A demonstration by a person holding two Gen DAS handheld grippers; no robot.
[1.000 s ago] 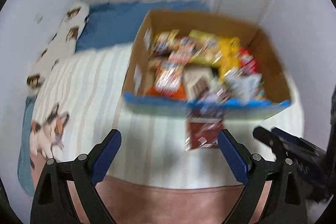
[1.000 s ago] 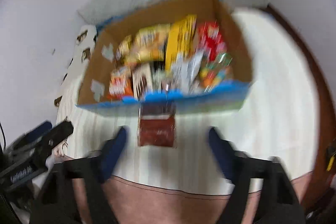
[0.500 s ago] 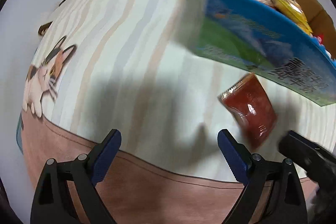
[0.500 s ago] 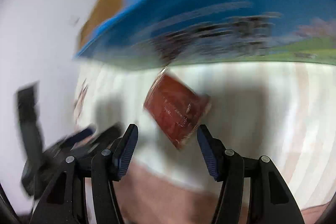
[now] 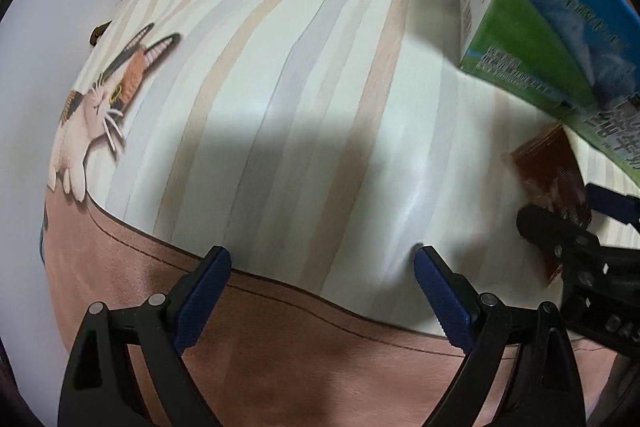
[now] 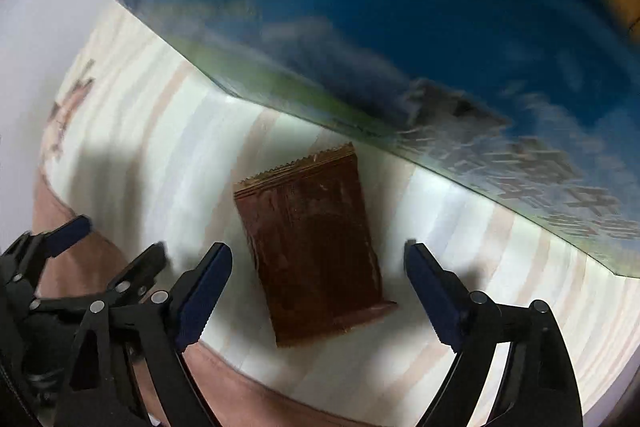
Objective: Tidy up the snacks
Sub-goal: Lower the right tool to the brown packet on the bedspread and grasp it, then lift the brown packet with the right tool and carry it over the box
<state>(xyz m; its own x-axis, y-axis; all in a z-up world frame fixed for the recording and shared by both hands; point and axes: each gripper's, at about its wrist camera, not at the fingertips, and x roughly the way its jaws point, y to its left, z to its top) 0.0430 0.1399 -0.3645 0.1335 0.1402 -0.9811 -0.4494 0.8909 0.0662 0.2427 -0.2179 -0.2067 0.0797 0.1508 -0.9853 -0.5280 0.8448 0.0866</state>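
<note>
Since a second ago both wrist views have dropped from an overview of the filled snack box to a close look at the bed. The right hand-held gripper (image 6: pixel 318 287) now points down over the brown snack packet (image 6: pixel 310 239), jaws opening, packet between them but untouched. The packet lies flat on the striped bedspread (image 5: pixel 280 87), just outside the blue-sided cardboard box (image 6: pixel 360 27) at 12 o'clock; by judgement, a pickup is imminent. The left hand-held gripper (image 5: pixel 322 291) stands released over bare bedspread. Only the left view shows the cat print (image 5: pixel 100 107) at 9 o'clock; only the right shows the whole packet.

support: striped bed cover (image 5: pixel 304 99) (cat print) | on it: cardboard box (image 6: pixel 400 39), brown snack packet (image 6: pixel 312 239)
</note>
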